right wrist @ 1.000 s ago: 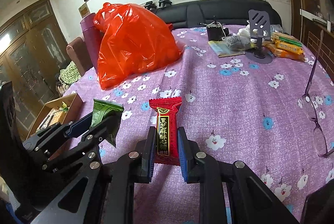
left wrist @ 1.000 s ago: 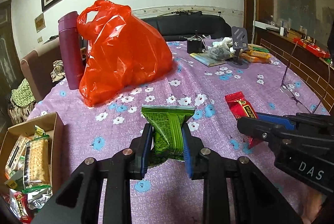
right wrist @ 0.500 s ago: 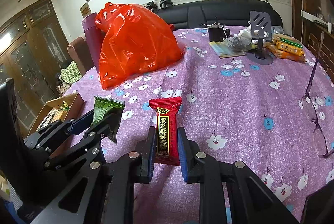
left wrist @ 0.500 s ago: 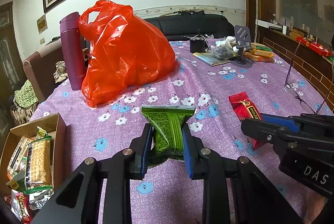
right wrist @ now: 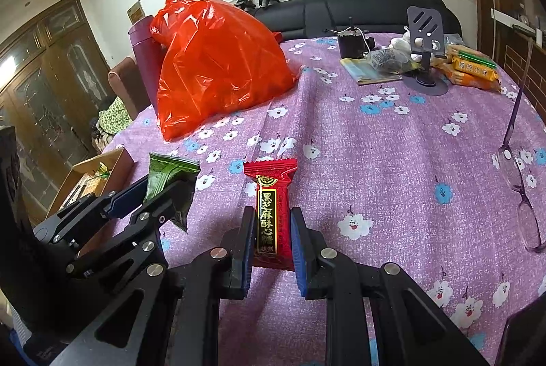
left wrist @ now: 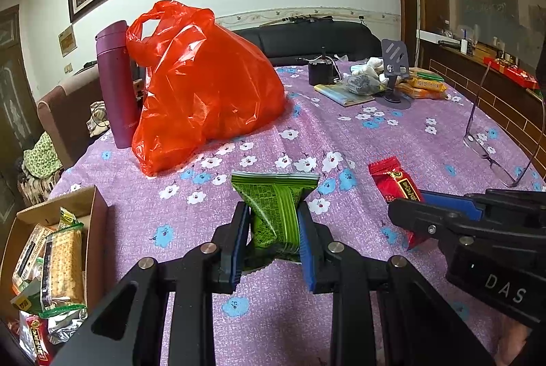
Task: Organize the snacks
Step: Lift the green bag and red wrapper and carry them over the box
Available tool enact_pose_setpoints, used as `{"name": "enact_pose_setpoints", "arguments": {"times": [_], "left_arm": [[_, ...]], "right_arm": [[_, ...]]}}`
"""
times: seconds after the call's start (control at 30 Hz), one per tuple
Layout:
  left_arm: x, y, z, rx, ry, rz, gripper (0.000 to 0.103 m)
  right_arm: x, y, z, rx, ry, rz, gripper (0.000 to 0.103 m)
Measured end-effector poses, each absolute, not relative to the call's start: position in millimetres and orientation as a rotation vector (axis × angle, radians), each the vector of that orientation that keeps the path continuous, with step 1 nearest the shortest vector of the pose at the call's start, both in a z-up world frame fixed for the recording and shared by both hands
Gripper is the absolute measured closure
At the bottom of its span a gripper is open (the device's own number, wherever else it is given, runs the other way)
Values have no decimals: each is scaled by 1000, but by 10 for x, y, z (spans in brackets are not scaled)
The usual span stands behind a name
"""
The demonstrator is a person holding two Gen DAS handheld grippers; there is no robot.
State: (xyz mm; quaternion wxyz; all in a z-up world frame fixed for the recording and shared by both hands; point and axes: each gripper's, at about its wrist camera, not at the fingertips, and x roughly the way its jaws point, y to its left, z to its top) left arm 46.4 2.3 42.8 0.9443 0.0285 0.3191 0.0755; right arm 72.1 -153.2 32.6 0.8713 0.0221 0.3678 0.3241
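My left gripper (left wrist: pixel 273 222) is shut on a green snack packet (left wrist: pixel 275 209) and holds it above the purple flowered tablecloth. My right gripper (right wrist: pixel 272 229) is shut on a red snack packet (right wrist: pixel 271 209) with gold lettering. The red packet also shows in the left wrist view (left wrist: pixel 394 181), to the right of the green one. The green packet shows in the right wrist view (right wrist: pixel 167 175), to the left. A cardboard box (left wrist: pixel 95 205) holding several snack packets sits at the table's left edge.
A full red plastic bag (left wrist: pixel 204 89) and a purple flask (left wrist: pixel 114 86) stand at the back left. A phone stand (left wrist: pixel 394 72), papers and yellow biscuit packs (left wrist: pixel 423 84) lie at the back right. Glasses (right wrist: pixel 518 161) lie on the right.
Both grippers keep their packets and have drawn back slightly toward the near side; the left view has shifted a little to the right.
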Motion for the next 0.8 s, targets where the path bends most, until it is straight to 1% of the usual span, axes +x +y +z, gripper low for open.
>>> {"name": "enact_pose_setpoints", "arguments": {"times": [0.43,0.57,0.7,0.8], "left_arm": [[425,9,477,62,629,162,77],[422,-1,529,35,624,142,77],[241,80,717,-24,603,129,77],[81,144,852,-60,606,90,77]], "right_arm": [[714,-1556,372,38,743,641,82],[835,-1604,338,80,774,595,82],[797,-1691,422,128,790,566,82],[596,-1689,544,141,777,588,82]]}}
